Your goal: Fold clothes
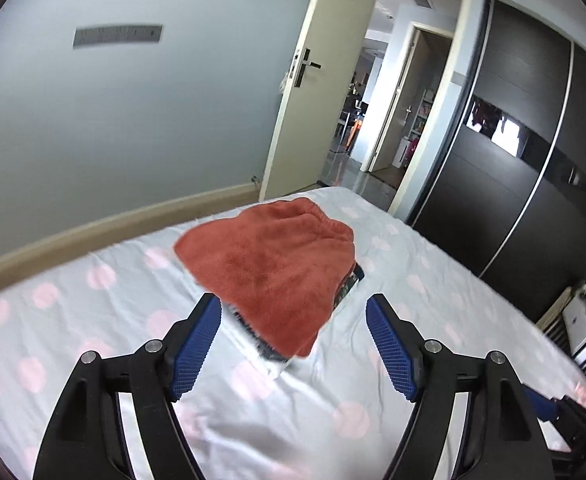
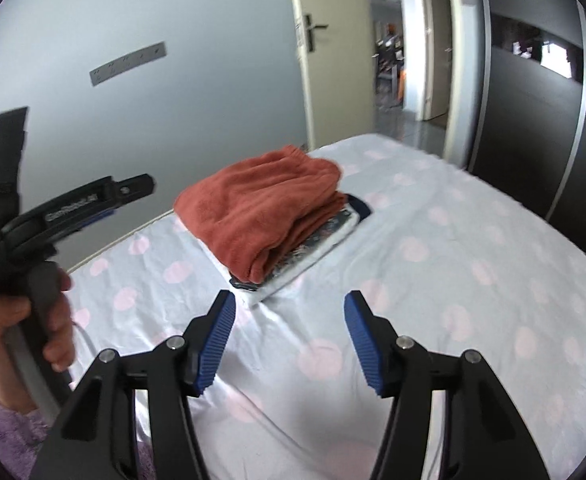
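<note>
A folded rust-red fleece garment [image 1: 271, 264] [image 2: 265, 206] lies on top of a folded dark and white printed garment [image 2: 317, 248], forming a small stack on the bed. My left gripper [image 1: 293, 304] hovers above and short of the stack, jaws wide apart, nothing between them. My right gripper [image 2: 289, 300] also hangs above the sheet just in front of the stack, open and empty. In the right wrist view the left gripper [image 2: 133, 188] shows from the side at the far left, held by a hand [image 2: 25, 320] in a lilac sleeve.
The bed sheet [image 1: 413, 292] [image 2: 473, 264] is pale blue with pink dots. A grey wall runs along the bed's left side. Beyond the bed's far end stand an open door [image 1: 313, 92] and dark wardrobe doors [image 1: 513, 168].
</note>
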### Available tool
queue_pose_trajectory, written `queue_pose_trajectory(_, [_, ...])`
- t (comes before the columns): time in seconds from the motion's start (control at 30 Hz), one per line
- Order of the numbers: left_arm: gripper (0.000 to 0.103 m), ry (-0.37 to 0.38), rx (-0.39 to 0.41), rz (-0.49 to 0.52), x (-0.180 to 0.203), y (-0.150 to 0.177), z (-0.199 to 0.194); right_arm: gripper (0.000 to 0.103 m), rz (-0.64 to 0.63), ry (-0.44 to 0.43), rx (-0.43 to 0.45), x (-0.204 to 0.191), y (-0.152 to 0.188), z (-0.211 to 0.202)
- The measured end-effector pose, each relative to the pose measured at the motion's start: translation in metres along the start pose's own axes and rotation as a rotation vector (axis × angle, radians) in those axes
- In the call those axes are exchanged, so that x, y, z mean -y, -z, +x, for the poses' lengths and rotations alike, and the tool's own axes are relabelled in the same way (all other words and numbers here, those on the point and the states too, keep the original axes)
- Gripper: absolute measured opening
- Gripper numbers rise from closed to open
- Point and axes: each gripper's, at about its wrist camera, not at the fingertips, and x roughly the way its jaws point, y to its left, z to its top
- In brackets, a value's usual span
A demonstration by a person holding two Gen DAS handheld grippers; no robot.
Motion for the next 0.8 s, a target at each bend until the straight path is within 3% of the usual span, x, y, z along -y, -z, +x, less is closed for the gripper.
queue_pose_trajectory(0.4, [0.079,-0.105,-0.053,0.239,0.015,0.035,-0.087,0.056,0.036,0.003,0.067,-0.044,0.027,-0.05])
queue_pose_trajectory(0.8, [0.08,-0.048,-0.13,0.341,0.034,0.103,-0.117,0.056,0.125,0.088,0.146,-0.045,0.075,-0.094])
